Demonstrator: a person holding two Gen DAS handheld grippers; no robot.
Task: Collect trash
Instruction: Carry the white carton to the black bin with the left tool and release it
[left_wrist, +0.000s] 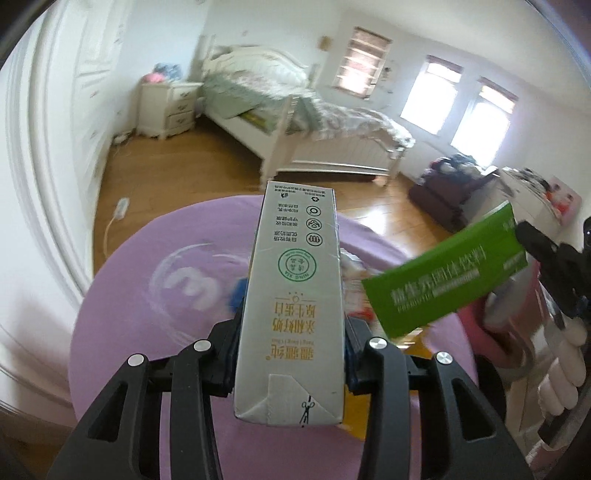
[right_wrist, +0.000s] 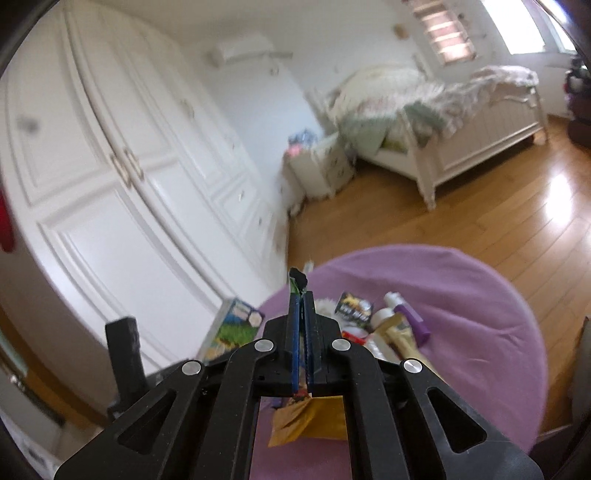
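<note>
Bedroom, purple rug at centre. Our left gripper clamps a carton; right gripper pinches the green packet thinly, so it may slip.

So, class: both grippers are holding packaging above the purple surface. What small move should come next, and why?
Probably carry both pieces toward a bin; none is in view. The left gripper clamps the milk carton, the right gripper pinches the green packet, and more litter waits on the purple cover.

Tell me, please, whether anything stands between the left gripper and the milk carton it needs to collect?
Nothing visible does. The left gripper is already shut on the milk carton, its pads against the carton's two sides, holding it above the purple cloth.
</note>
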